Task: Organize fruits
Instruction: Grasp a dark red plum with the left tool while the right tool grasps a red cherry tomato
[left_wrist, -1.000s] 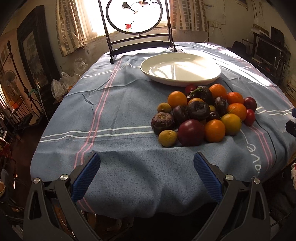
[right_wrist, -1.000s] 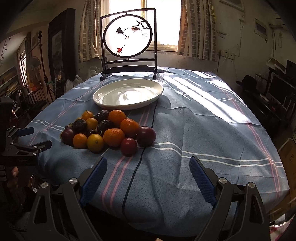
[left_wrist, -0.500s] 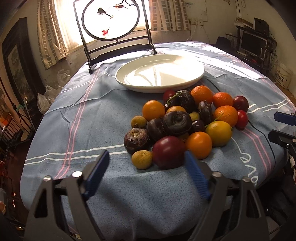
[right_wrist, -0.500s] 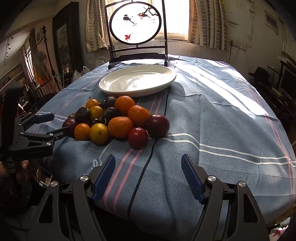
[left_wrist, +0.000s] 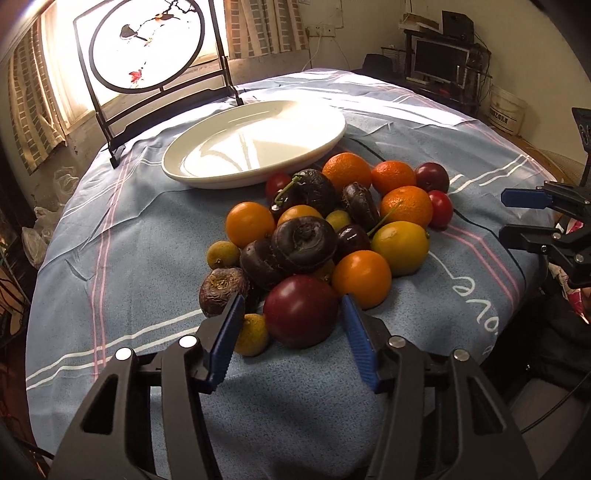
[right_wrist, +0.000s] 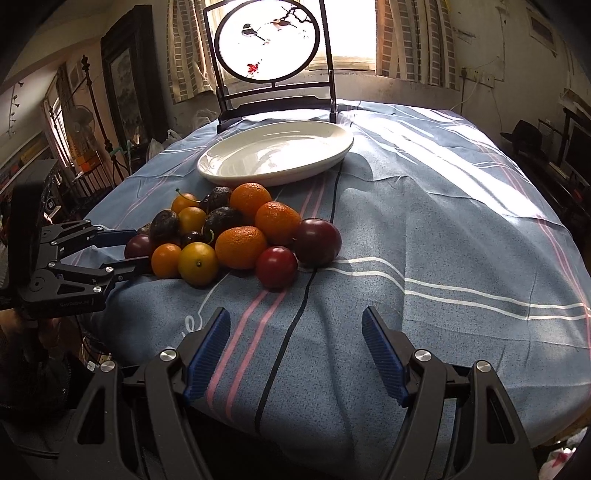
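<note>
A pile of fruit lies on the blue striped tablecloth (left_wrist: 129, 240): oranges, yellow fruits, dark purple fruits and red plums. A big dark red plum (left_wrist: 300, 316) sits at the pile's near edge. My left gripper (left_wrist: 293, 314) is open, its blue fingers on either side of that plum, not closed on it. An empty white plate (left_wrist: 255, 142) stands behind the pile; it also shows in the right wrist view (right_wrist: 277, 153). My right gripper (right_wrist: 295, 332) is open and empty over bare cloth, short of a small red plum (right_wrist: 276, 266).
A round painted screen on a black stand (right_wrist: 267, 44) stands behind the plate at the table's far edge. Furniture and a monitor (left_wrist: 439, 62) line the room's right side. The cloth drops off at the table's near edge.
My left gripper has moved forward to the pile and narrowed, so its fingers now flank the dark red plum. My right gripper has moved closer to the fruit.
</note>
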